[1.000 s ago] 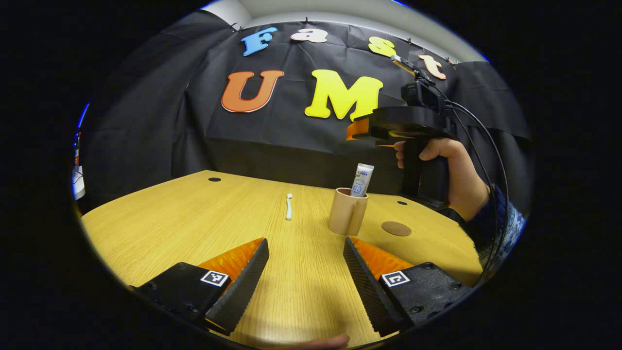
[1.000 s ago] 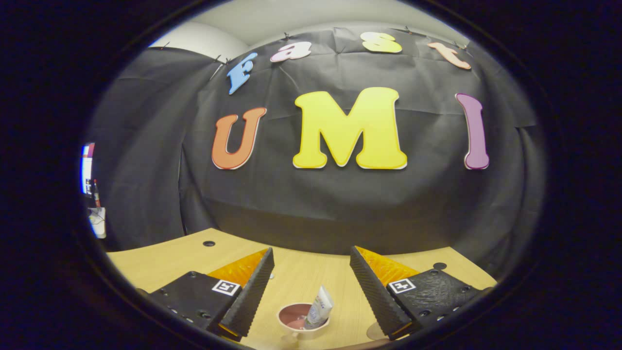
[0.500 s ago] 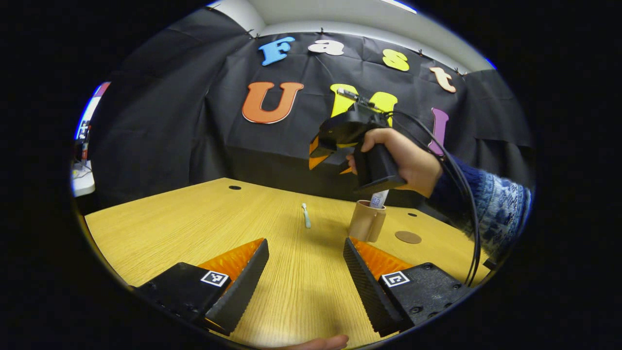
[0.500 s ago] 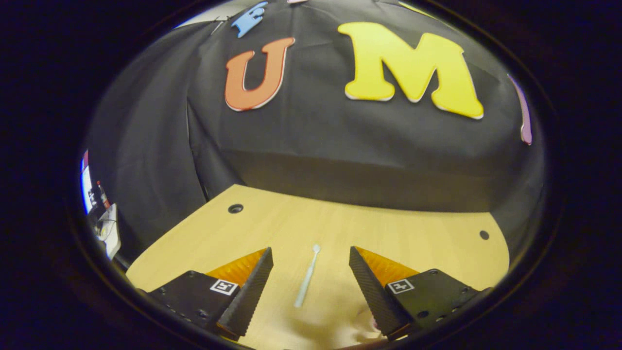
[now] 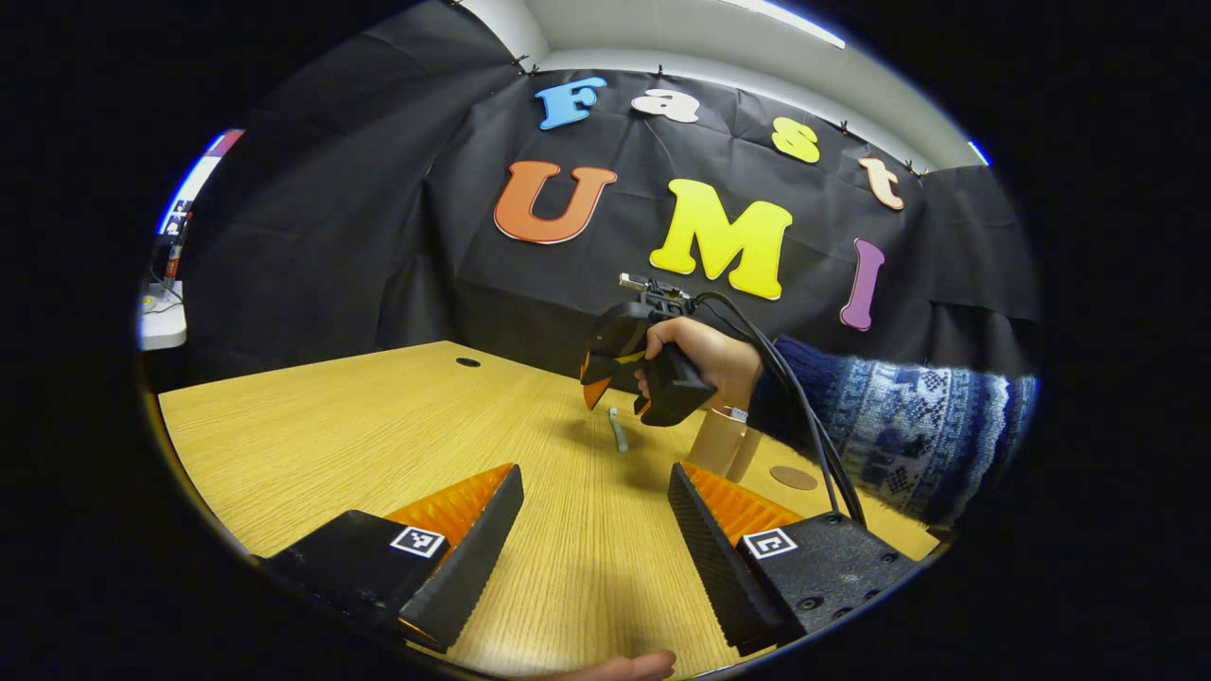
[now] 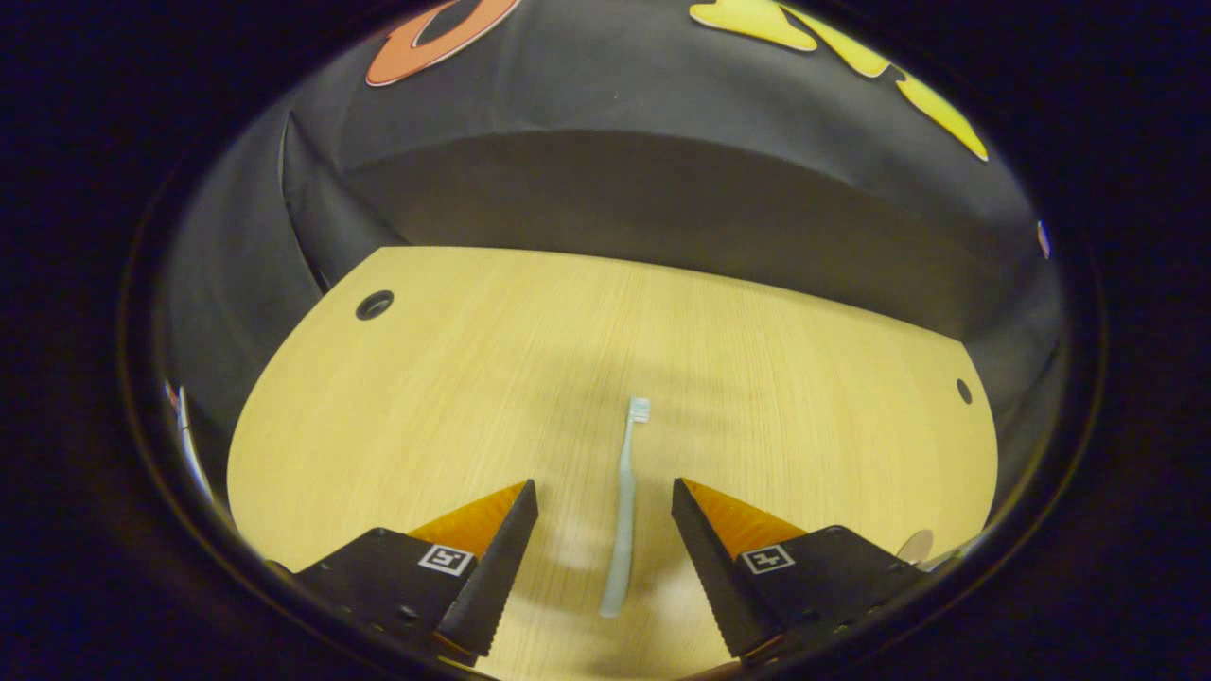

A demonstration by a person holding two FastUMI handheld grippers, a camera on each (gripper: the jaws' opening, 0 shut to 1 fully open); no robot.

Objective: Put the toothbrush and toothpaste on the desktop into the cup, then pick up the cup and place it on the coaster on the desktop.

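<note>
While the toothbrush (image 6: 624, 511) lies flat on the bench (image 6: 454, 397), bristle end pointing away, the right gripper (image 6: 604, 558) hangs over it with its jaws spread apart and nothing between them; the handle runs up the middle of the gap, touching neither finger, so no grasp is yet made.

Item, toothbrush: not in the cup; in the left gripper view it shows as a pale sliver (image 5: 618, 431) on the bench just under the right gripper's tip (image 5: 598, 378).

Item, cup (image 5: 719, 443): upright on the bench, largely hidden behind the hand (image 5: 705, 355) that holds the right gripper; a small white piece at its rim is probably the toothpaste, but too little of it shows to be sure, so that step can only be judged likely done.

Item, coaster (image 5: 794, 478): round, brown, bare, near the cup on its far right side; the cup is not on it.

Item, left gripper (image 5: 596, 558): low over the near bench, jaws wide, empty, well apart from every task thing; idle by the look of it.

Standing, by judgement: roughly a third through at best; remaining are closing on the toothbrush, carrying it to the cup, dropping it in, then lifting the cup and setting it on the coaster.
</note>
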